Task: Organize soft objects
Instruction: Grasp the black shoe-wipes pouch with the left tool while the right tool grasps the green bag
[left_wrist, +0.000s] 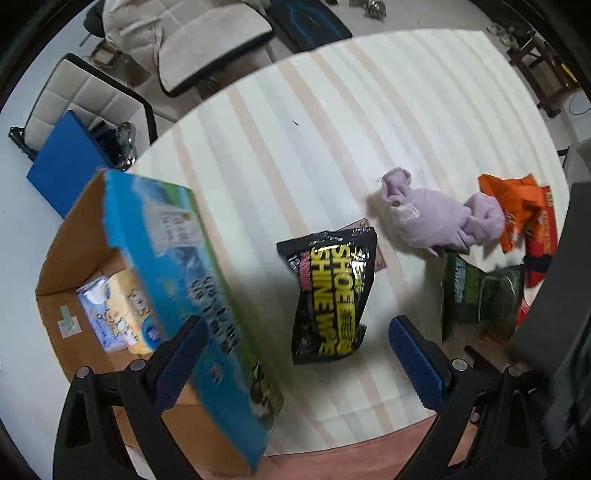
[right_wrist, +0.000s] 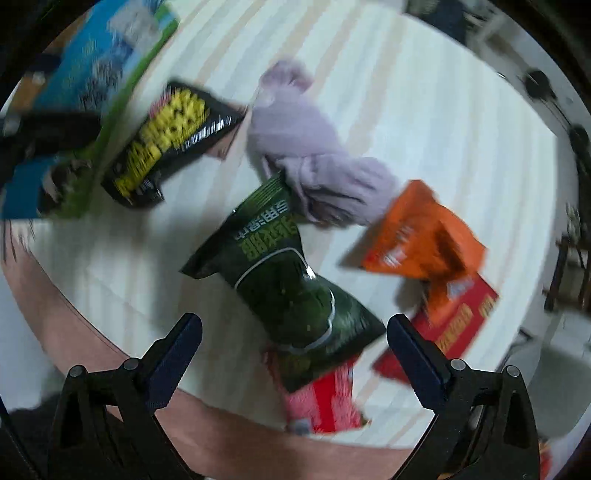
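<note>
A black and yellow wipes pack (left_wrist: 332, 291) (right_wrist: 166, 144) lies on the striped table (left_wrist: 295, 147). A lilac cloth (left_wrist: 436, 218) (right_wrist: 317, 158), an orange packet (left_wrist: 517, 206) (right_wrist: 424, 236) and a dark green packet (left_wrist: 480, 299) (right_wrist: 295, 291) lie to its right. A blue cardboard box (left_wrist: 177, 273) (right_wrist: 96, 74) holds a tissue pack (left_wrist: 118, 310). My left gripper (left_wrist: 295, 354) is open and empty, hovering between the box and the wipes pack. My right gripper (right_wrist: 293, 350) is open and empty, above the green packet.
A red flat box (right_wrist: 458, 317) and a red-pink packet (right_wrist: 325, 398) lie under the packets. A blue board (left_wrist: 70, 162), a white chair (left_wrist: 92, 96) and cushions (left_wrist: 207, 40) are beyond the table's far edge. The table's near edge (right_wrist: 110, 350) is close.
</note>
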